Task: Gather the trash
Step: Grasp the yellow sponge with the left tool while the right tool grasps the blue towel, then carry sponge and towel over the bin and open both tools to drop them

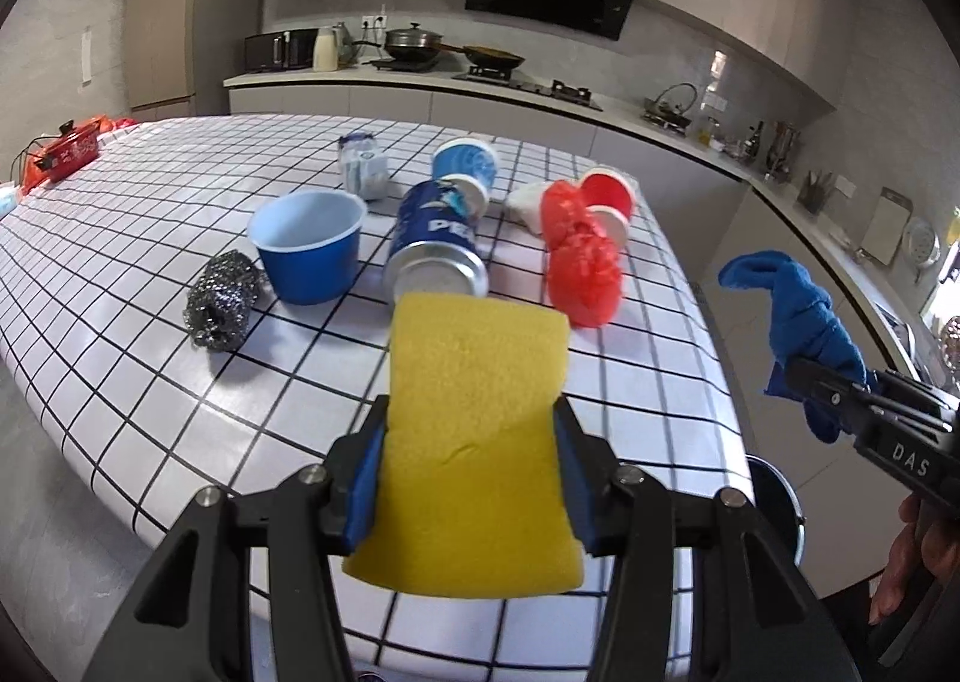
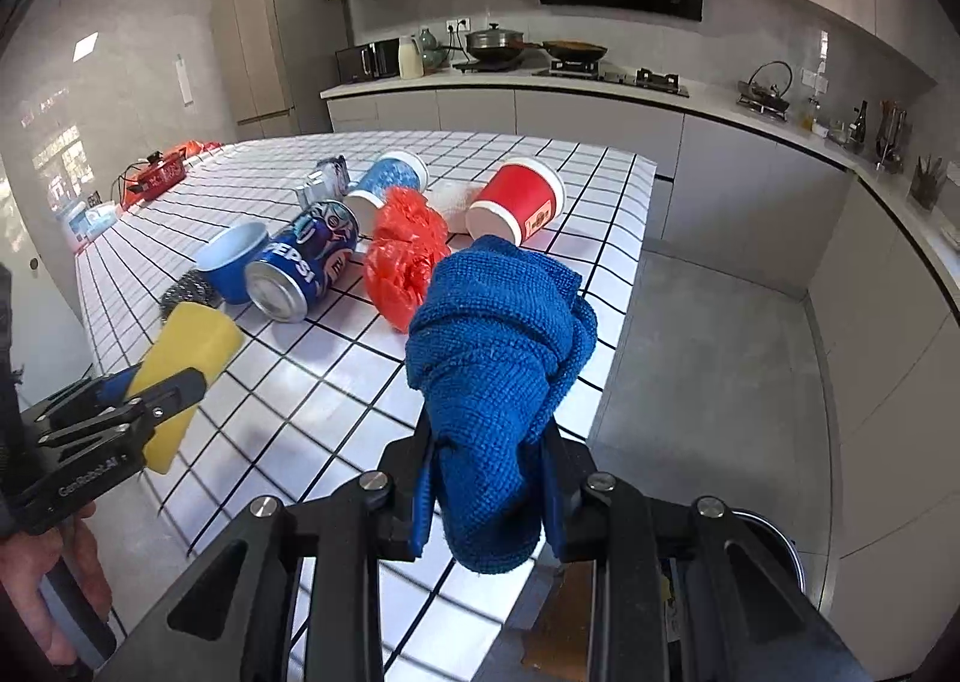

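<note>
Two grippers are loaded above the table's (image 1: 150, 382) near edge: my left gripper (image 1: 474, 460) pinches a soft yellow sponge (image 1: 480, 412) across its sides, my right gripper (image 2: 489, 496) clamps a limp blue cloth (image 2: 498, 346) low on its bunched body, both light and compressible.

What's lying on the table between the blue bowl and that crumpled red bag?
A Pepsi can on its side lies between the blue bowl and the red bag. The right wrist view shows it best; the left wrist view shows it too.
</note>
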Demonstrator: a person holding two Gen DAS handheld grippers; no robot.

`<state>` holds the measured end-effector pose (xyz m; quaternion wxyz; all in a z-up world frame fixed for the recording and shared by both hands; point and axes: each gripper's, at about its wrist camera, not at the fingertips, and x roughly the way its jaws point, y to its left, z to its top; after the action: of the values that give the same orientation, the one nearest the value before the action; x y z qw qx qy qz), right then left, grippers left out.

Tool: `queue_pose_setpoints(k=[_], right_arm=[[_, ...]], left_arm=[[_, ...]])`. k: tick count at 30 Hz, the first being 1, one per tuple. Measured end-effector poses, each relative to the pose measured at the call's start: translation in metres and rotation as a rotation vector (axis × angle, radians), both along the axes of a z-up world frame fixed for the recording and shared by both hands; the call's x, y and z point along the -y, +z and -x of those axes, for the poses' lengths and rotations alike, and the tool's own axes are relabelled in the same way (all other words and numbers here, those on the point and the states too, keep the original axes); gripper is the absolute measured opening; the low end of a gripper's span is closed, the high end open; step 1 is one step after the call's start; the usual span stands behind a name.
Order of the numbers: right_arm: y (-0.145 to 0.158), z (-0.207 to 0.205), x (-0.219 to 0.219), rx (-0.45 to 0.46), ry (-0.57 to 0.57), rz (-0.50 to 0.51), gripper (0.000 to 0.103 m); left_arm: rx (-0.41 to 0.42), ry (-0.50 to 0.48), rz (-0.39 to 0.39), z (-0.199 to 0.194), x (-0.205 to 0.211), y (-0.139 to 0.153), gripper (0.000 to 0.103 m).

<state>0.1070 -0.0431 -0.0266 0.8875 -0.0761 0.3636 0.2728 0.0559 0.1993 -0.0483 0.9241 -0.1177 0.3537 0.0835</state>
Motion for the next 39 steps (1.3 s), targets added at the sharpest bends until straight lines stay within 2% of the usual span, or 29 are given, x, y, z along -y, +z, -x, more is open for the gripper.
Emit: queue_pose_setpoints(k=[10,21,28,39], right_arm=[[0.013,0.026,0.041,0.021,-0.066,-0.007,0.03],[0.018,0.037,0.117,0.035,-0.186,-0.005,0.03],[0.009,0.041,0.174,0.016,-0.243,0.014,0.03],[-0.034,0.038,0.252,-0.058,-0.247,0.055,0.03]], left_arm=[[0.035,-0.125,-0.004,-0.007,0.044,0.015,0.052],[0.044,-0.293,0.006,-0.023,0.121,0.019,0.052],[0.027,-0.404,0.012,-0.031,0.18,0.013,0.052],[-0.058,-0.506,0.011,-0.046,0.262,-0.022,0.052]])
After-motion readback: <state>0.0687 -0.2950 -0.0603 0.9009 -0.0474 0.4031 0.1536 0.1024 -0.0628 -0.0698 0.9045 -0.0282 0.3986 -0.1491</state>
